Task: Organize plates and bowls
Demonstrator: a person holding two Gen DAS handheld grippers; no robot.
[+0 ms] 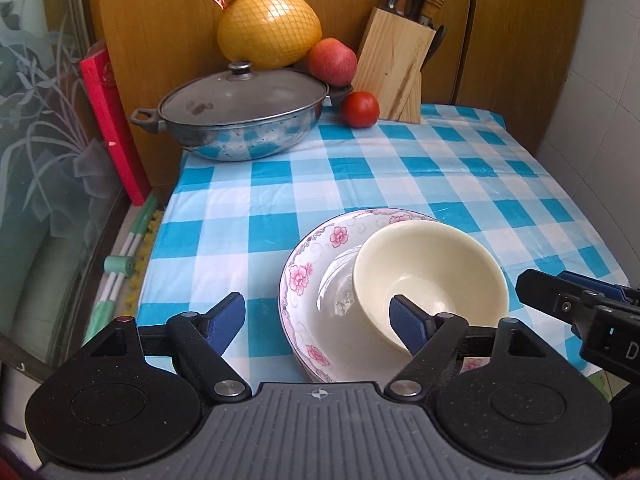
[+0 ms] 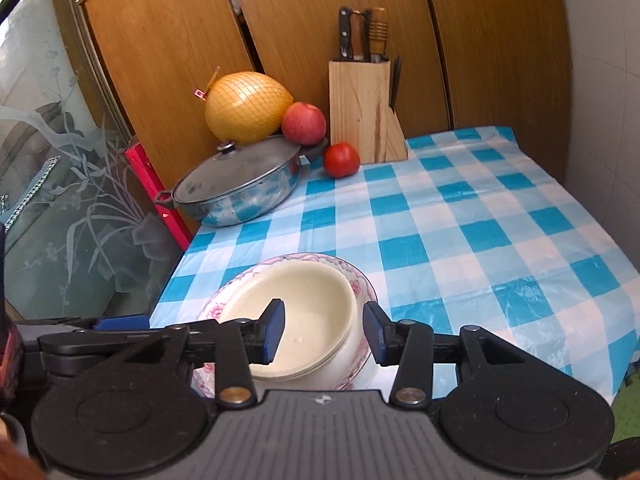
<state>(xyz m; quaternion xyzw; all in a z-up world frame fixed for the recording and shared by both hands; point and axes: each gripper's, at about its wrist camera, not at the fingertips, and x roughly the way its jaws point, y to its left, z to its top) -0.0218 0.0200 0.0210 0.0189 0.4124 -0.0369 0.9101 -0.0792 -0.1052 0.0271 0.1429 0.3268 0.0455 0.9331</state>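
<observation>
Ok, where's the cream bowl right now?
The cream bowl sits inside the floral plate at the table's near edge, low in both wrist views, between the open left tongs and right tongs.

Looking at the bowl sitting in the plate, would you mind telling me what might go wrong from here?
1. The cream bowl sits tilted in the floral plate, so a nudge may tip it.
2. The left gripper and right gripper are open with a finger over the bowl; withdrawing carelessly may catch its rim.
3. The plate lies near the tablecloth front edge.

Tongs (image 2: 324, 330) hide the floral plate's (image 2: 362, 284) near rim
</observation>
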